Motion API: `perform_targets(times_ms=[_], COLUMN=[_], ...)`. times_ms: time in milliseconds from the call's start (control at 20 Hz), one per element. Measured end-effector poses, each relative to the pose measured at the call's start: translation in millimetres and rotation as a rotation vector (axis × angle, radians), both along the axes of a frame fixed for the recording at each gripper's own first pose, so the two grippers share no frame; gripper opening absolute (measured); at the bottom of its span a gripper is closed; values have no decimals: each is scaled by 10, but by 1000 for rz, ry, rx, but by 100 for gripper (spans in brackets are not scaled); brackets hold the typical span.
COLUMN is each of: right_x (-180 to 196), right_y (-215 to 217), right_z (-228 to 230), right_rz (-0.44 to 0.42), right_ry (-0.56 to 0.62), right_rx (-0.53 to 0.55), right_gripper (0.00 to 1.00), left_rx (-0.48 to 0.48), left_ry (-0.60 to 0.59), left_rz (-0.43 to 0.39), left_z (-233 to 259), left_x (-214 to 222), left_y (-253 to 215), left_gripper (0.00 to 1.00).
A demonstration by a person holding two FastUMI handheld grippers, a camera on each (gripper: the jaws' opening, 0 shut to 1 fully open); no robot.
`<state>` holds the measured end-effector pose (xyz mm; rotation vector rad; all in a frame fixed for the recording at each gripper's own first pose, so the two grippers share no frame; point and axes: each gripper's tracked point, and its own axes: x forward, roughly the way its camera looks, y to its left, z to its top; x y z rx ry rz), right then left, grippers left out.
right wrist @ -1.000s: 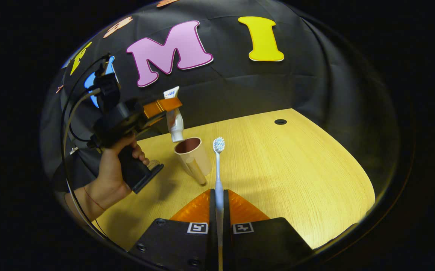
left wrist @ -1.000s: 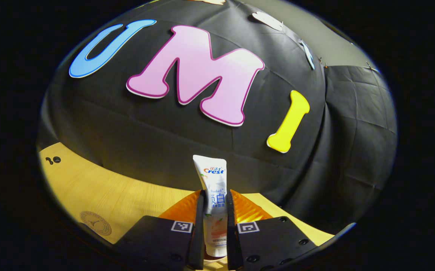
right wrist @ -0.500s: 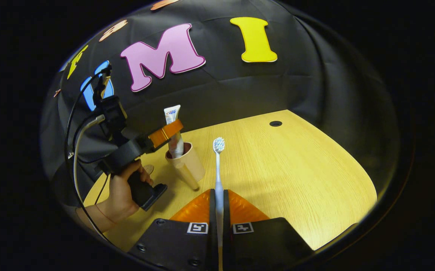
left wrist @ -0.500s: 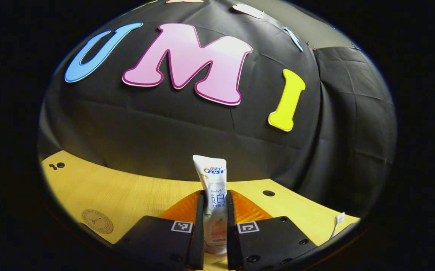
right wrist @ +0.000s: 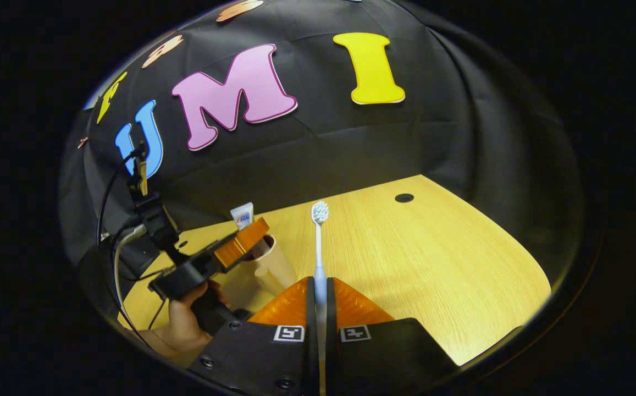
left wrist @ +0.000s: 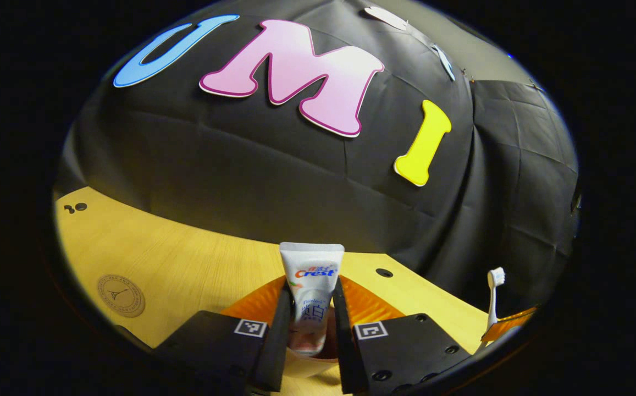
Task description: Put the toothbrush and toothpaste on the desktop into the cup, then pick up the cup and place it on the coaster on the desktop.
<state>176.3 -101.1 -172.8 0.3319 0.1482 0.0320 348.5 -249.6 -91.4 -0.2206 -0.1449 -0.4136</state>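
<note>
Counter point(right wrist: 433, 264): pale yellow wood-grain top, backed by the black cloth wall; small dark round hole point(right wrist: 404, 197) near the far edge.
Left claw point(left wrist: 309, 322): fingers spread a little, standing either side of the tube with a visible gap, so no firm squeeze on it; in the right gripper view point(right wrist: 249, 236) held by a hand point(right wrist: 186, 324) over the cup, cable trailing upward.
Right claw point(right wrist: 318, 308): fingers closed tight on the toothbrush handle, held low above the counter; its tip at the right edge of the left gripper view point(left wrist: 507, 327).
Cup point(right wrist: 274, 267): beige plastic tumbler with a side handle, standing on the counter just left of the right claw; dark rim visible between the left claw's fingers point(left wrist: 323, 360).
Toothpaste point(left wrist: 311, 286): white squeeze tube with coloured print, upright, lower end inside the cup, crimped flat end upward; top poking above the left claw point(right wrist: 242, 215).
Toothbrush point(right wrist: 319, 242): slim pale blue handle, white bristled head pointing up and away, clear of the cup; also seen upright point(left wrist: 493, 297).
Coaster point(left wrist: 120, 287): round tan disc with a faint printed mark, flat on the counter, well left of the cup.
</note>
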Motion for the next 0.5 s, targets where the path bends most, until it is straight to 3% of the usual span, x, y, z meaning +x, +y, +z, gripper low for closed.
perform_targets(times_ms=[500], right_x=[534], right_y=[163], right_z=[753], right_rz=[24], right_ry=[-170], right_rx=[52], right_gripper=[8], left_rx=[-52], left_ry=[8], left_rz=[2], left_z=[41], left_x=[-354], left_y=[238], left_gripper=[53])
